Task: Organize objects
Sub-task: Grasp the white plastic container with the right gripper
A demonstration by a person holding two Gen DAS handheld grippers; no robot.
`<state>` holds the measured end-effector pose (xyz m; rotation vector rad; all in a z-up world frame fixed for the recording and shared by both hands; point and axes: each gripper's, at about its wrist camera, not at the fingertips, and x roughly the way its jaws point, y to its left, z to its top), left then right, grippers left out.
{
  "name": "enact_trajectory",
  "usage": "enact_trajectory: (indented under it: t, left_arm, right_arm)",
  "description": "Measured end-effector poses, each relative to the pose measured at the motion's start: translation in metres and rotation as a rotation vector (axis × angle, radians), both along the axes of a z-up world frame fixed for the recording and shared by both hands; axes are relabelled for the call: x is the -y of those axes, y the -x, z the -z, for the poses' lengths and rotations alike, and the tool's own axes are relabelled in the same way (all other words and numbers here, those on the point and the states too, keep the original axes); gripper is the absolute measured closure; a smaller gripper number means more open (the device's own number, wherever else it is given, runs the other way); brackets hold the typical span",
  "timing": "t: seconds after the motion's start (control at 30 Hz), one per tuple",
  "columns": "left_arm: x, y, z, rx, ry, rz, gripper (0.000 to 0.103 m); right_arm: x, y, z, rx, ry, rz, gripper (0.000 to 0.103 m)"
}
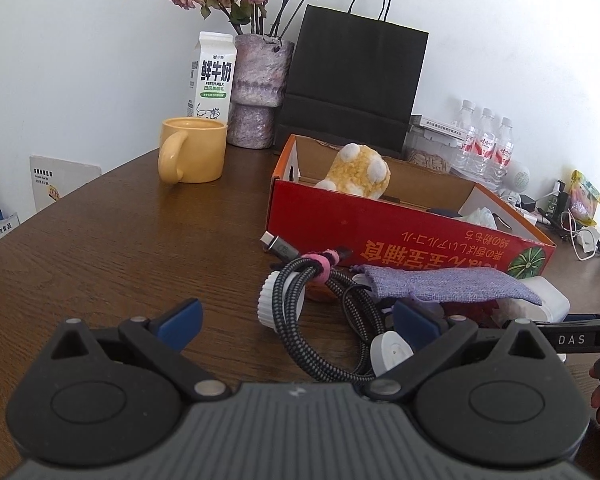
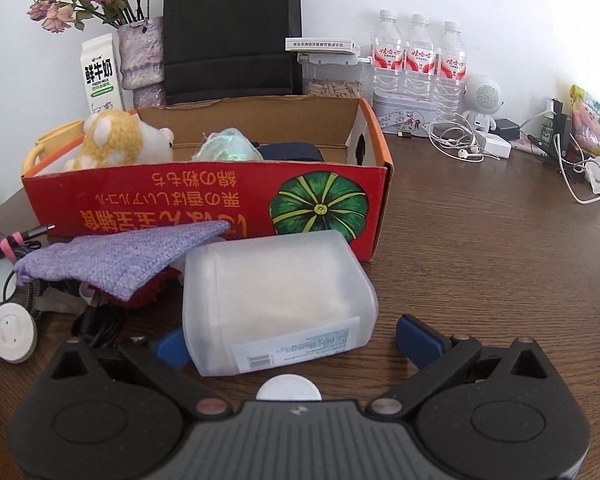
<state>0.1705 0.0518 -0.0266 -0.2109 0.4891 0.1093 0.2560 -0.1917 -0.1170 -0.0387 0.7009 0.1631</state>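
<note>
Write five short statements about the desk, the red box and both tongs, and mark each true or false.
1. The plush toy sits inside the red cardboard box. True.
2. The right tongs are shut on the frosted plastic bottle. False: they are open, with the bottle lying between the fingers.
3. The purple pouch lies on the desk in front of the box. True.
4. The yellow mug lies tipped on its side. False: it stands upright.
5. The left tongs are open, holding nothing. True.
</note>
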Motion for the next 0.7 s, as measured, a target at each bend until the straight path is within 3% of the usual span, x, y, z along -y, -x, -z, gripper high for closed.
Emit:
enact_trajectory:
  t: [0.37, 0.43, 0.47, 0.6, 0.7]
  left_arm:
    - [-0.002, -0.002, 0.001, -0.019, 0.007, -0.008, 0.000]
    - [-0.002, -0.003, 0.001, -0.023, 0.010, -0.008, 0.000]
    - [-0.002, -0.003, 0.002, -0.024, 0.012, -0.009, 0.000]
    - [-0.003, -0.003, 0.002, -0.027, 0.012, -0.009, 0.000]
    - [-0.004, -0.003, 0.002, -0.031, 0.017, -0.014, 0.000]
  right_arm:
    - [-0.001, -0.006, 0.000, 0.003, -0.005, 0.016, 0.000]
    - [0.001, -0.004, -0.001, 0.018, -0.011, 0.021, 0.008]
    - [0.002, -0.002, -0.002, 0.030, -0.023, 0.021, 0.017]
    - [0.010, 0.005, -0.006, 0.065, -0.077, 0.036, 0.019]
    - [0.011, 0.020, -0.013, 0.166, -0.075, 0.061, 0.020]
